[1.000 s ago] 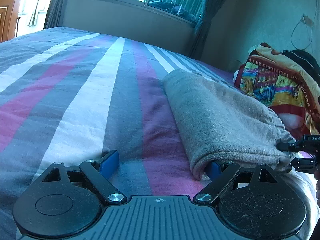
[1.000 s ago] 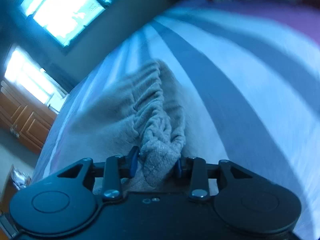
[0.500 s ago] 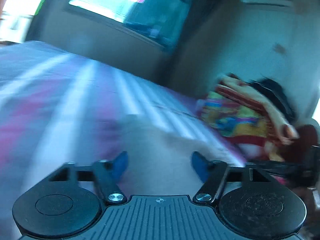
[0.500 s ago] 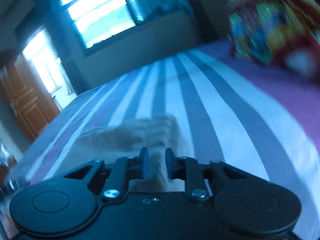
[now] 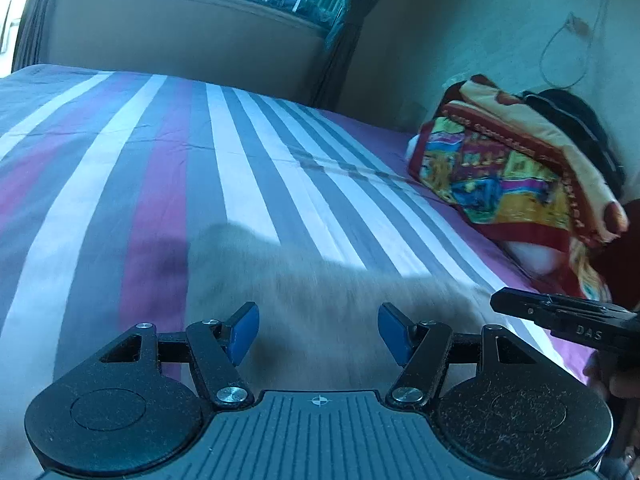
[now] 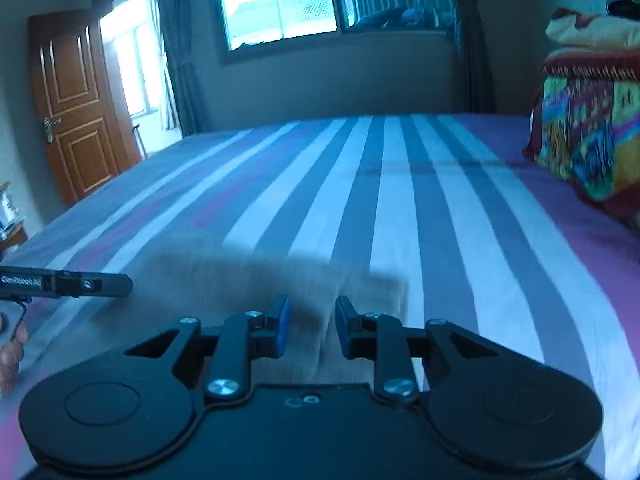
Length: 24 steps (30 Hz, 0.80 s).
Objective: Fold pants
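The grey pants (image 5: 320,292) lie folded in a compact bundle on the striped bed sheet (image 5: 168,168), blurred in both views. They also show in the right wrist view (image 6: 248,280). My left gripper (image 5: 316,332) is open and empty, raised above the near part of the pants. My right gripper (image 6: 310,322) is open with a narrower gap and empty, above the pants' right end. The right gripper's finger shows at the right edge of the left wrist view (image 5: 560,316); the left gripper's finger shows at the left of the right wrist view (image 6: 68,283).
A colourful folded blanket (image 5: 508,168) with dark cloth on it sits at the bed's right side by the wall, also in the right wrist view (image 6: 588,132). A window (image 6: 280,0) with curtains is behind the bed, and a wooden door (image 6: 72,104) stands at left.
My right gripper let go of the pants' waistband and opened. Both grippers lifted up and away from the folded pants, which stay on the bed.
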Available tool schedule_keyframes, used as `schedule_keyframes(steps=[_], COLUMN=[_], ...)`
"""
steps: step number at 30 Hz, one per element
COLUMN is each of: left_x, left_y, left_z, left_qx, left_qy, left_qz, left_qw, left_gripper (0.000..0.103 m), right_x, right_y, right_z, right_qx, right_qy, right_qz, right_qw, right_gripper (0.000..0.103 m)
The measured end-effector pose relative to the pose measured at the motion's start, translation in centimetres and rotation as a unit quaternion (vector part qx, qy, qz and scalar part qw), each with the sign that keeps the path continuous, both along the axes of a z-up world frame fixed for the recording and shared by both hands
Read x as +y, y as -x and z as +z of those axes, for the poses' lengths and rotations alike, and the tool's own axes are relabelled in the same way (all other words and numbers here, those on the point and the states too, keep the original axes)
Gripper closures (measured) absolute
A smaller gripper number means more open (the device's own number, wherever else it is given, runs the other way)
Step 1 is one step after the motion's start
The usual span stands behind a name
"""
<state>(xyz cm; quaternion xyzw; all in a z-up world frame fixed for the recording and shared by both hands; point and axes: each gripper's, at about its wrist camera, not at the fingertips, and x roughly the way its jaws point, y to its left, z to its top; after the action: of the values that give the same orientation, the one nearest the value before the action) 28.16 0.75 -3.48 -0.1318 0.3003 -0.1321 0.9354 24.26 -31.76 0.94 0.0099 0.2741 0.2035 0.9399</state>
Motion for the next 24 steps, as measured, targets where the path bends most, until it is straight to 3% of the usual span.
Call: schedule_keyframes(steps=[3,4,5,7,9,11,14,17,19,24], left_x=[-1.1,-1.3,-1.7,-2.2,-2.5,-2.5,-2.5,-3.0,-3.4,-3.7], left_y=[-4.0,-5.4,-5.8,-5.8,-4.8,-4.0,-4.9,-5.5,-5.4,-5.2], left_z=[-1.8,-3.3,-4.2,-3.9,-2.6,-1.7,-2.0,-2.9,-3.1,-3.1], left_qx=[0.042,0.078,0.087,0.080,0.057,0.033,0.039,0.057,0.054,0.052], left_qy=[-0.010,-0.013,-0.014,-0.027,-0.033,-0.053,-0.069,-0.091,-0.103,-0.107], left_qz=[0.008,0.013,0.014,0.009,0.012,0.021,0.028,0.022,0.018,0.014], left_qw=[0.9990,0.9968,0.9960,0.9964,0.9978,0.9979,0.9964,0.9940,0.9931,0.9928], left_gripper=[0.038,0.038,0.037,0.033,0.033,0.033,0.033,0.033,0.030,0.028], right_x=[1.1,1.7,2.4,2.4,2.6,2.3,2.1,2.3,3.0,3.0], right_y=[-3.1,-4.2,-5.0,-5.8,-5.5,-4.1,-3.5,-4.1,-5.1,-5.0], right_z=[-0.2,-1.2,-2.3,-3.9,-3.2,-1.6,-0.6,-1.1,-3.0,-3.0], right_qx=[0.011,0.035,0.059,0.070,0.067,0.042,0.007,0.021,0.059,0.050], right_qy=[-0.001,0.018,0.038,0.048,0.050,0.035,0.033,0.031,0.067,0.067], right_qz=[-0.007,-0.009,-0.013,-0.016,-0.014,-0.011,-0.021,-0.026,-0.031,-0.031], right_qw=[1.000,0.999,0.997,0.996,0.996,0.998,0.999,0.999,0.996,0.996], right_gripper=[0.077,0.078,0.078,0.078,0.076,0.073,0.064,0.066,0.065,0.063])
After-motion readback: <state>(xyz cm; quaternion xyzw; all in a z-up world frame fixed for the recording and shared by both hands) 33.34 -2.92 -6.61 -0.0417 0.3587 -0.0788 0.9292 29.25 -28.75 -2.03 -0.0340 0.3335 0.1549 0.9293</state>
